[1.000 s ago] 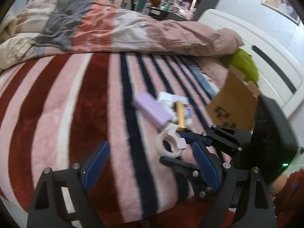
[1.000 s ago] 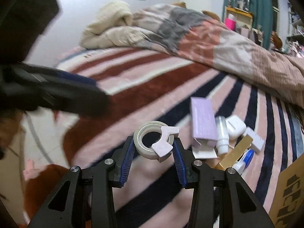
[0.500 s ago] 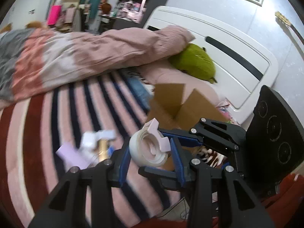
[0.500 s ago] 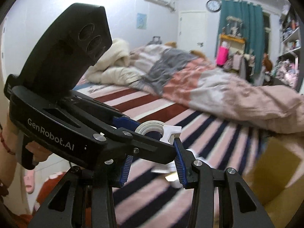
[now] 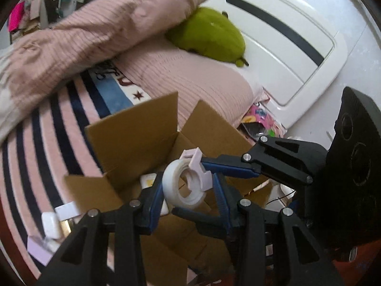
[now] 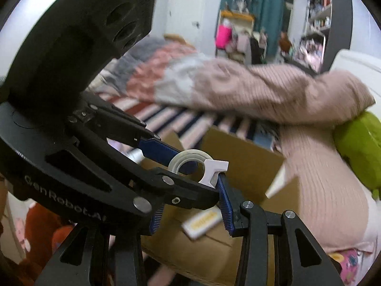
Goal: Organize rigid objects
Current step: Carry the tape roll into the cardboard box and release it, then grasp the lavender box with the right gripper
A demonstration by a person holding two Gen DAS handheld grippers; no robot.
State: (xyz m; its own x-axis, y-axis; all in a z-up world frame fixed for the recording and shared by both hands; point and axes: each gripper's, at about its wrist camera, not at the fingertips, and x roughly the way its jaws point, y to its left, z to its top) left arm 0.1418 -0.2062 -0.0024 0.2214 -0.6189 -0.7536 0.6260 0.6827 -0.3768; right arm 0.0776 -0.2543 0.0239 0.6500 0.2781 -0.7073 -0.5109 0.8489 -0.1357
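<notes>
I've carried the white tape ring (image 5: 184,183) from the striped blanket (image 5: 47,128) to above the open cardboard box (image 5: 133,138); left gripper (image 5: 188,196) and right gripper (image 6: 190,200) both clamp it.

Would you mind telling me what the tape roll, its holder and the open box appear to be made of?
Tape roll: translucent whitish film wound in layers, slightly glossy; probably plastic tape. Holder: pale lilac, matte, with crisp moulded edges; looks like hard plastic. Box: plain brown, dull, with creased flaps; corrugated cardboard, most likely.
</notes>
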